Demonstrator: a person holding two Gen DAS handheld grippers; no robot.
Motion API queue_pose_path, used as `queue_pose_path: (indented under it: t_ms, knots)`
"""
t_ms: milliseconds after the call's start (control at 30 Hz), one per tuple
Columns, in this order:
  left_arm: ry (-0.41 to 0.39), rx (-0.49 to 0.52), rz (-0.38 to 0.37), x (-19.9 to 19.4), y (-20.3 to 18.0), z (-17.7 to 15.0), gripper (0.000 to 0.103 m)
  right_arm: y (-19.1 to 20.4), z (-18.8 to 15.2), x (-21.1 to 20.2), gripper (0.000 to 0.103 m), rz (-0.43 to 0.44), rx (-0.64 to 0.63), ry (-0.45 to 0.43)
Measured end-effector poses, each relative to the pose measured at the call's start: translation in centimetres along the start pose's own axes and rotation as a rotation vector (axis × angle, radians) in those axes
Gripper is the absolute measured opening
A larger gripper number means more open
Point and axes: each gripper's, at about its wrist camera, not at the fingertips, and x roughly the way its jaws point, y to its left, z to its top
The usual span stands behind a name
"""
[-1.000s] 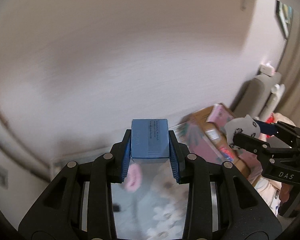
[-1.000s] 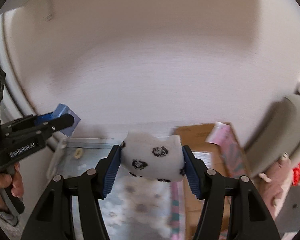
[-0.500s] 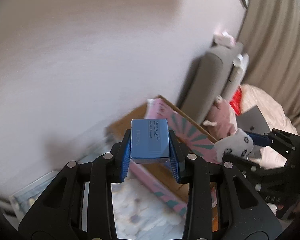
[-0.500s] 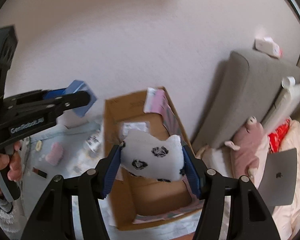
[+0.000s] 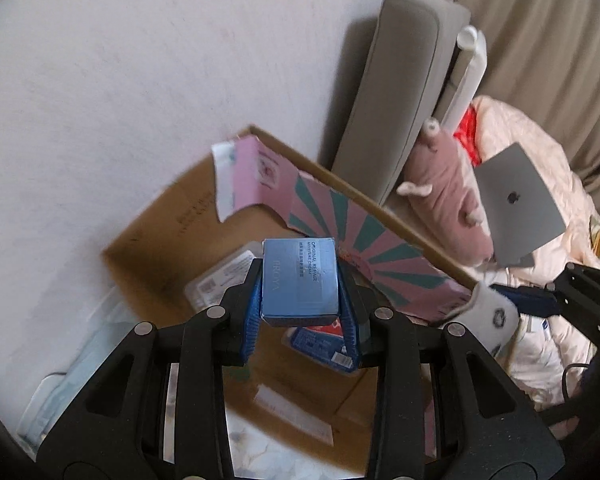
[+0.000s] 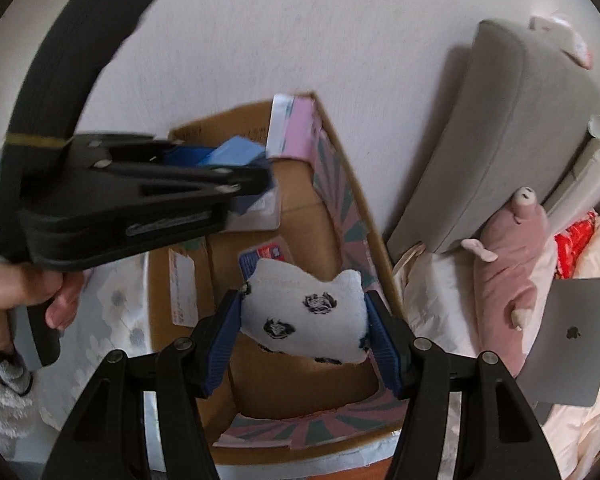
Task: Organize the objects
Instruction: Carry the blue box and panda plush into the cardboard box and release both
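Your left gripper (image 5: 299, 300) is clamping a small blue box (image 5: 299, 278) between its blue pads, pressing on both side faces while the printed face is pointing up toward the camera. Your right gripper (image 6: 303, 326) is squeezing a white sock with black spots (image 6: 306, 314), bunched crosswise between the pads and sticking out past the fingertips. Both are hanging over the open cardboard box (image 5: 156, 232), which is sitting against the white wall with its pink and green striped flap standing along the far side.

The left view is showing a blue packet (image 5: 320, 346) lying on the carton's floor just below the held box, and the sock's tip beside the right gripper at the frame's right edge. The right view is showing what the left is not: your hand (image 6: 28, 296) wrapping the left gripper's handle, plus the whole carton interior with its near flap. Both views are catching the pink plush toy (image 6: 508, 280) leaning on the grey cushion (image 6: 500, 128), with the grey laptop (image 6: 568, 344) beside it
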Motion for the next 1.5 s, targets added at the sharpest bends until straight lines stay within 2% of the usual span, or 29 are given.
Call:
queue_pose_path:
  t_ms: [167, 400, 533, 767, 800, 867, 933, 967, 1033, 1067, 1100, 1367, 1500]
  knots:
    - [0.059, 0.036, 0.001, 3.7, -0.7, 0.6, 0.031, 0.8, 0.0, 2.9, 0.057, 0.015, -0.081, 0.064]
    - [0.133, 0.086, 0.020, 7.4, -1.3, 0.8, 0.031, 1.3, -0.4, 5.1, 0.057, 0.024, -0.149, 0.105]
    - [0.157, 0.089, 0.027, 8.6, -1.2, 0.9, 0.031, 1.8, -0.5, 5.5, 0.057, 0.019, -0.201, 0.093]
    - [0.173, 0.087, 0.030, 8.6, -1.1, 1.3, 0.031, 2.0, -0.6, 5.5, 0.059, 0.042, -0.198, 0.091]
    - [0.180, 0.084, 0.026, 8.5, -1.0, 1.4, 0.031, 2.0, -0.6, 5.4, 0.060, 0.052, -0.195, 0.095]
    - [0.181, 0.082, 0.025, 8.3, -1.0, 1.7, 0.032, 1.8, -0.9, 4.9, 0.070, 0.094, -0.175, 0.091]
    - [0.174, 0.083, 0.022, 8.0, -1.0, 1.9, 0.032, 1.6, -1.2, 4.4, 0.101, 0.120, -0.154, 0.066]
    - [0.169, 0.085, 0.019, 7.8, -1.0, 2.0, 0.034, 1.2, -1.4, 4.0, 0.103, 0.139, -0.129, 0.041]
    - [0.161, 0.093, 0.013, 7.5, -1.1, 2.3, 0.041, 0.6, -1.7, 3.7, 0.103, 0.162, -0.091, 0.016]
    - [0.158, 0.098, 0.013, 7.4, -1.1, 2.3, 0.066, 0.2, -1.8, 3.6, 0.103, 0.164, -0.068, 0.015]
    - [0.154, 0.104, 0.015, 7.2, -1.2, 2.4, 0.101, 0.0, -2.0, 3.6, 0.103, 0.159, -0.055, 0.014]
    - [0.136, 0.116, -0.009, 6.6, -1.9, 2.2, 0.103, 0.4, -2.7, 3.2, 0.103, 0.117, -0.078, -0.011]
    - [0.134, 0.114, -0.014, 6.0, -2.1, 2.1, 0.103, 0.9, -2.8, 2.7, 0.103, 0.088, -0.098, 0.009]
